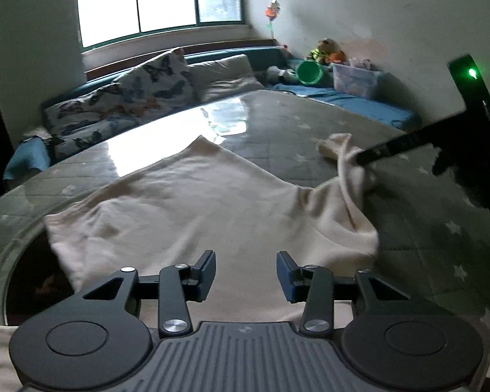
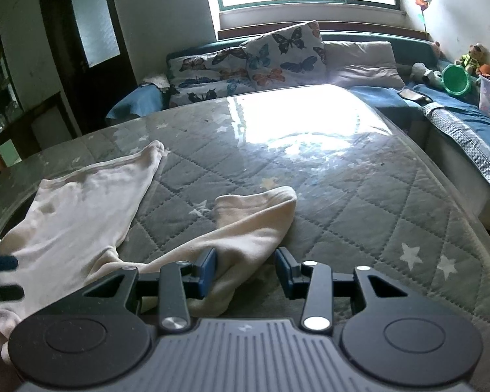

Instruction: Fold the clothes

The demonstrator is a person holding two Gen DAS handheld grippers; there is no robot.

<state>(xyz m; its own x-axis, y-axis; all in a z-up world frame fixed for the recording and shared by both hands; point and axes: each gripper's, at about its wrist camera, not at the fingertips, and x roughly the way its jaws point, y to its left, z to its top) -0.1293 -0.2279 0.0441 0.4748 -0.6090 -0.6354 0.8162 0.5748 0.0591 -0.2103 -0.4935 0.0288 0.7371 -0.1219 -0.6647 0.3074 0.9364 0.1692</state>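
A cream garment (image 1: 192,209) lies spread on the glass-topped table (image 1: 277,124). In the left wrist view my left gripper (image 1: 246,276) is open and empty, low over the garment's near edge. My right gripper (image 1: 362,160) reaches in from the right, its fingertips at a bunched sleeve (image 1: 346,163). In the right wrist view my right gripper (image 2: 246,272) is open, with the sleeve (image 2: 254,222) lying between and under its fingers. The garment's body (image 2: 81,209) lies to the left there.
The table's grey quilted, star-printed cover (image 2: 359,202) shows under the glass. Behind it is a blue sofa with butterfly cushions (image 2: 271,55), a green bucket (image 2: 455,81), a clear storage bin (image 1: 356,80) and soft toys. The table's rounded edge (image 1: 16,248) is at the left.
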